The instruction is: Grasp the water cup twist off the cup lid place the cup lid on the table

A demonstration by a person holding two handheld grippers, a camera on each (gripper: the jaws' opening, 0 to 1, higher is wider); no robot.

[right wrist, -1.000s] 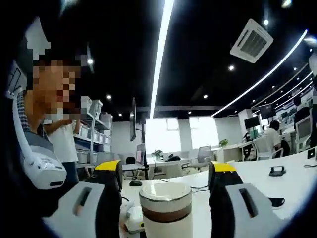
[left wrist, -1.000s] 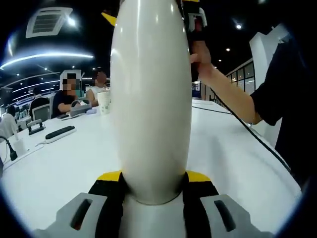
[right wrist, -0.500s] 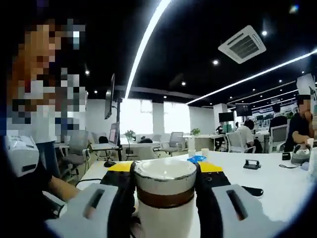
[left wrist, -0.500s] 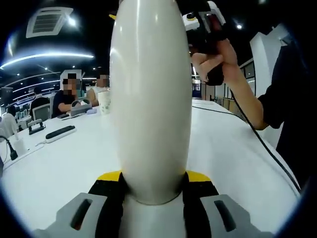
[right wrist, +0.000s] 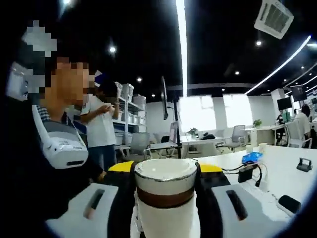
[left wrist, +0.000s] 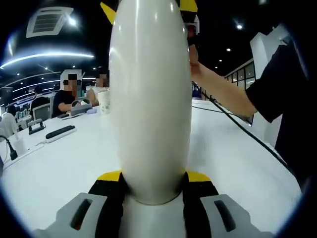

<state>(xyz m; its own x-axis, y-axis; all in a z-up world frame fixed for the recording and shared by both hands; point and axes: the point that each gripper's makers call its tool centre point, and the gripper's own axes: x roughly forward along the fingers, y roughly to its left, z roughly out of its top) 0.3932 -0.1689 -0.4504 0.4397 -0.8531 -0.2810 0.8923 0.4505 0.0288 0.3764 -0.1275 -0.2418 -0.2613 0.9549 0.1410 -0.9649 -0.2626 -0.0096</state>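
Note:
A tall white water cup (left wrist: 151, 99) stands upright between my left gripper's (left wrist: 153, 176) yellow-tipped jaws, which are shut on its lower body. At the cup's top, the right gripper's yellow fingertips (left wrist: 188, 5) show on either side, held by a person's hand (left wrist: 195, 59). In the right gripper view, the cup lid (right wrist: 166, 173), white with a brown band (right wrist: 166, 197), sits between the jaws of my right gripper (right wrist: 166, 168), which is shut on it.
The cup stands over a long white table (left wrist: 59, 163) with a power strip (left wrist: 60, 133) and a paper cup (left wrist: 104, 101) at the far left, near seated people. A black cable (left wrist: 242, 131) hangs from the right hand. A person stands beyond the table (right wrist: 101, 131).
One second ago my right gripper stood open around the lid; it has since shut on it. The right view's background has swung sideways and the hand has shifted at the cup's top. The left gripper has not moved.

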